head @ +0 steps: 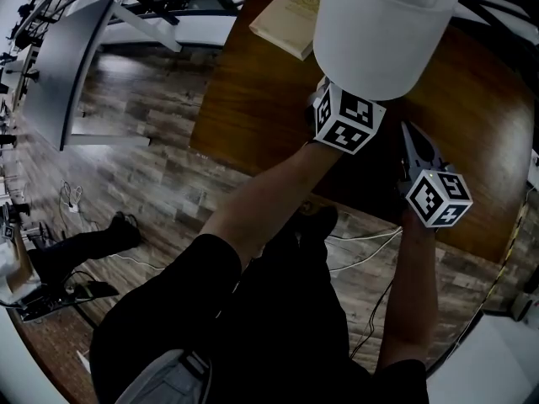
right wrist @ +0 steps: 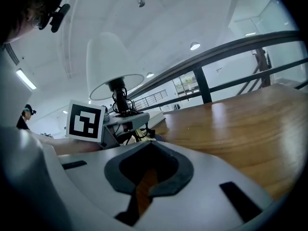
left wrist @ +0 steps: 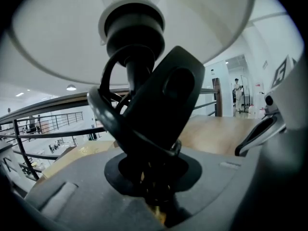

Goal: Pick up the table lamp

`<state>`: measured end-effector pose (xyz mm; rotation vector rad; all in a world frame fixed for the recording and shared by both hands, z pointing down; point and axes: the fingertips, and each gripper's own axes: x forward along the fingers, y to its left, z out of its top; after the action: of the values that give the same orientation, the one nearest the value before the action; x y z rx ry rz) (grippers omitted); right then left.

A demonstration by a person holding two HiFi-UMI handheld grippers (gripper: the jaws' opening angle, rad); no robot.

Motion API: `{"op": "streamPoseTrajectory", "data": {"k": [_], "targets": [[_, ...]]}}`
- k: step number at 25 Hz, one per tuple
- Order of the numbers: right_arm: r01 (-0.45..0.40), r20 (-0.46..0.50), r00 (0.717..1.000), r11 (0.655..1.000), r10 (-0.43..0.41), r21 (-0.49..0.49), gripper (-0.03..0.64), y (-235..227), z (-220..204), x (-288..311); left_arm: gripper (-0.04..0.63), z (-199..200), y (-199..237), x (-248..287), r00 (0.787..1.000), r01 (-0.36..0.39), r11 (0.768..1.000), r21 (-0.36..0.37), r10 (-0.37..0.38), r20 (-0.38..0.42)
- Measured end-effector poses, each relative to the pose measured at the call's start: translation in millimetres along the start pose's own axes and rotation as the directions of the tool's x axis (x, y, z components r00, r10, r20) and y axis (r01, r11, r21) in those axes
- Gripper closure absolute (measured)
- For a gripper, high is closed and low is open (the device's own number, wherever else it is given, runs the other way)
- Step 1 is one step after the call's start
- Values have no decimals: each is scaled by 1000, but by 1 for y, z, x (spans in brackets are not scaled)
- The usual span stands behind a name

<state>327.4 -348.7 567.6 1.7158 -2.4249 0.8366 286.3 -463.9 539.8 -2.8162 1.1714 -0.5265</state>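
The table lamp (head: 383, 23) stands on a dark wooden table (head: 472, 99), and its white shade fills the top of the head view. My left gripper (head: 322, 93) reaches under the shade, its marker cube just below. In the left gripper view the lamp's black stem (left wrist: 139, 76) and socket rise from between the jaws of the left gripper (left wrist: 149, 177), which is shut on the stem. My right gripper (head: 416, 146) hovers over the table to the right of the lamp, shut and holding nothing. The right gripper view shows the lamp (right wrist: 113, 61) and the left gripper (right wrist: 122, 121) at the left.
A pale book (head: 290, 15) lies on the table behind the lamp. The table's near edge runs past my arms, with white cables (head: 362, 247) on the wood floor below. A metal railing (right wrist: 226, 49) runs behind the table. A distant person (left wrist: 237, 88) stands in the hall.
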Motion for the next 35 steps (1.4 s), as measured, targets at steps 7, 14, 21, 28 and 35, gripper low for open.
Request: {"op": "streamPoseTrajectory", "data": {"k": [7,14,21,28,35], "targets": [[6,3,1000,1000,-6,8,606,-3,-2,-2,532,5,7,-3,999,-1,1000,-24,2,38],[4,15,1000,1000,-5,21,607,-3,6,-5,535,20,10,-7,1000,5,1000,-5,-5,23],[-14,52,999,999,12,39,606,24,48,-17,535,46,29,-40,1000,11,1000,-11,-12,-29],[2,63,998,999,-5,34,606,50,79,-52,537,72,48,-98,996,2,1000,15,-1,-94],[28,87,996,999,-31,30,606,81,118,-82,537,121,64,-155,997,-10,1000,13,11,-80]]}}
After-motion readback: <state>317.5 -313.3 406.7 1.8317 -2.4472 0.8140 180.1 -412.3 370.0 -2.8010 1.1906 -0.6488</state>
